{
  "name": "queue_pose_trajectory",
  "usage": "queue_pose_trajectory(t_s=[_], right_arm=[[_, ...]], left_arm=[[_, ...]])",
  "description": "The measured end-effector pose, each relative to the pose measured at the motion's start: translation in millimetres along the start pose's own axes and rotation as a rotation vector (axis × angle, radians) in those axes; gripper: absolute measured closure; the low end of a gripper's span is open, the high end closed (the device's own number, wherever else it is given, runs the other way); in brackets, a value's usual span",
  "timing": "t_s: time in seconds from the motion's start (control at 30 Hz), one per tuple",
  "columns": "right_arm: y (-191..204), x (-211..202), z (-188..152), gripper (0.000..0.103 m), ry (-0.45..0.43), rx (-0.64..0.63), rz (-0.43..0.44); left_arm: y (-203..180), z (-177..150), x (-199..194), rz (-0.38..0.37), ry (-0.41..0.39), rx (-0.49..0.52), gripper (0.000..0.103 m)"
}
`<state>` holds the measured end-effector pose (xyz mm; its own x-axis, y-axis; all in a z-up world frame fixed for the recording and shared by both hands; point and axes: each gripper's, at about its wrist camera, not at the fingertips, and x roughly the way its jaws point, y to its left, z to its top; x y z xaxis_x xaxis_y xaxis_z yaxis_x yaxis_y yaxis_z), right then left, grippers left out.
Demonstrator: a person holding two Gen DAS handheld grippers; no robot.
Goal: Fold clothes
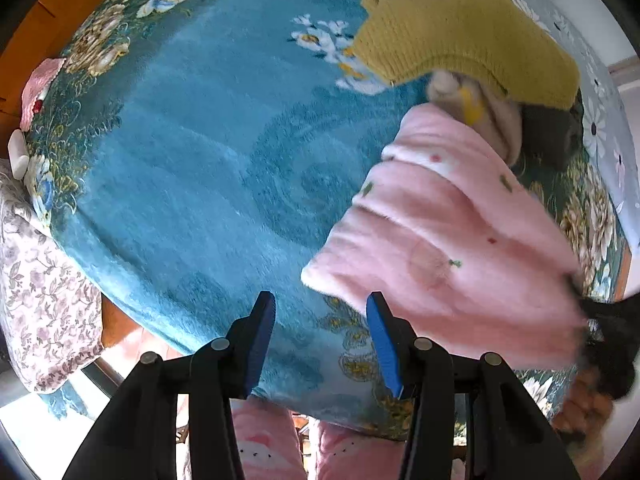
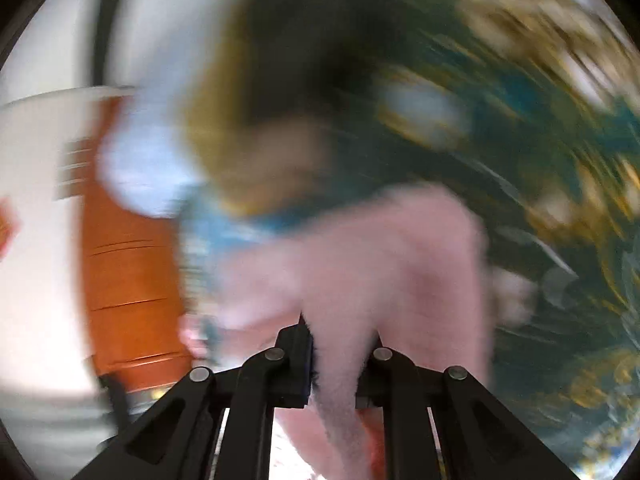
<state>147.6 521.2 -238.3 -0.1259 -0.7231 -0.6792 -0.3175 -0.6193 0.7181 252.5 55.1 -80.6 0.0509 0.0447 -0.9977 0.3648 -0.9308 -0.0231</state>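
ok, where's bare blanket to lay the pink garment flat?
Free: the wide teal blanket centre, bordered by the flower print far side and the left tongs near edge. Crowded: right side, with the yellow knit and pink garment.

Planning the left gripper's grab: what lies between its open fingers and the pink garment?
Nothing but bare blue floral blanket, seen in the left wrist view; the left gripper is empty, the pink garment just beside it.
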Motion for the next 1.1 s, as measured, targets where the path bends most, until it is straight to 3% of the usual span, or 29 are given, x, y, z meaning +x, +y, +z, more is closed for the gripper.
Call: queue_pose_trajectory(t_s=[0.13, 0.3, 0.4, 0.53, 0.63, 0.77, 0.9, 1.0, 1.1], right_arm=[[-18.4, 8.6, -10.9, 0.090, 0.003, 0.035, -0.007], [16.7, -9.3, -12.7, 0.089, -0.009, -0.084, 0.053], [27.9, -11.1, -11.2, 0.083, 0.005, -0.133, 0.034], [20.4, -19.5, -10.8, 0.070, -0.014, -0.088, 0.013], [13.1, -32.9, -6.9, 0.060, -0.058, -0.026, 0.065], [16.4, -34.5, 3.9, 0.060, -0.086, 0.053, 0.098], [15.4, -30.8, 11.6, 0.060, -0.093, 0.137, 0.119], [16.9, -21.3, 13.3, 0.063, -0.096, 0.179, 0.106], [21.1, -16.8, 11.6, 0.075, -0.099, 0.189, 0.083]], left_arm=[[2.3, -8.8, 2.7, 0.012, 0.005, -0.012, 0.055], [7.6, -16.4, 10.1, 0.016, 0.013, -0.056, 0.055], [4.8, -17.0, 14.2, 0.010, 0.025, -0.049, 0.055], [2.1, -10.5, 13.7, 0.001, 0.009, -0.012, 0.055], [13.2, 8.6, 14.7, -0.041, -0.007, -0.035, 0.055], [28.0, 48.9, 23.8, -0.179, -0.006, -0.181, 0.055], [19.8, 93.5, 37.1, -0.314, 0.011, -0.281, 0.055], [3.4, 121.0, 53.1, -0.332, 0.042, -0.276, 0.055], [-14.1, 137.6, 76.1, -0.321, 0.100, -0.248, 0.055]])
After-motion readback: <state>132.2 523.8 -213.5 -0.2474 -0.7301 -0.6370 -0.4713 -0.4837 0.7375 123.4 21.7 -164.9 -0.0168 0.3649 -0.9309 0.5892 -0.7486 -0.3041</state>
